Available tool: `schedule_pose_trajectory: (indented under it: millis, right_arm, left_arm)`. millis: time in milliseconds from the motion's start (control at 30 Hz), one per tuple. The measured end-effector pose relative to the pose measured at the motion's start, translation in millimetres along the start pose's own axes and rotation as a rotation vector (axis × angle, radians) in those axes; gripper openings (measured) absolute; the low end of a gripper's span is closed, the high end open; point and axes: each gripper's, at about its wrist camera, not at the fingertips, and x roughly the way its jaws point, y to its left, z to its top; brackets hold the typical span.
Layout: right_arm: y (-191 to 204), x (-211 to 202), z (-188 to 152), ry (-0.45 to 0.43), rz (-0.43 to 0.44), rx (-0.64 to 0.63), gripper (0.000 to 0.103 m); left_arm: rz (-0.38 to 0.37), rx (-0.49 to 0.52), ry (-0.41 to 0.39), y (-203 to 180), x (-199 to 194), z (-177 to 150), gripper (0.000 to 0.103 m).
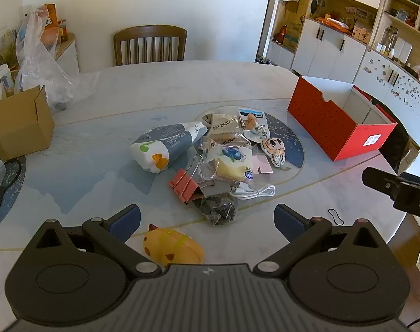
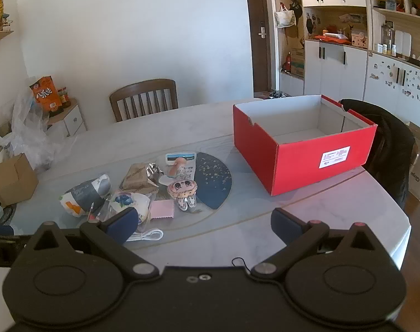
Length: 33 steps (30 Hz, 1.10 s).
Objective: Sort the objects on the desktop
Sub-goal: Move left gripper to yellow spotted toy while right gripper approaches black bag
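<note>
A pile of small objects lies mid-table: a rolled white and grey pack (image 1: 165,145), snack packets (image 1: 229,160), a doll-face toy (image 1: 273,150), an orange binder clip (image 1: 186,184), a dark packet (image 1: 218,207), a white cable (image 1: 254,191) and a yellow duck-shaped case (image 1: 172,246). My left gripper (image 1: 207,221) hovers open just short of the pile, over the dark packet and duck case. My right gripper (image 2: 201,225) is open above bare tabletop, with the pile (image 2: 154,185) to its left and an open red box (image 2: 301,152) ahead on the right. A black hair tie (image 1: 335,217) lies near the table edge.
A brown cardboard box (image 1: 20,124) and a clear plastic bag (image 1: 43,63) stand at the table's left. A wooden chair (image 1: 150,44) is behind the table. A chair draped in black (image 2: 389,144) stands beside the red box. White cabinets line the right wall.
</note>
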Motion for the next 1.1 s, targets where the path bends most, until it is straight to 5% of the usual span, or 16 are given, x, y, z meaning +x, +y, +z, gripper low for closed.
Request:
schedule_pose_trajectory:
  millis: [533, 1100]
  right_arm:
    - [13, 16, -7, -0.006, 0.044, -0.063, 0.102]
    - [37, 57, -15, 0.047, 0.096, -0.124, 0.102]
  left_arm:
    - [-0.032, 0.058, -0.047, 3, 4, -1, 0.103]
    - [-0.022, 0.103, -0.029, 22, 35, -35, 0.103]
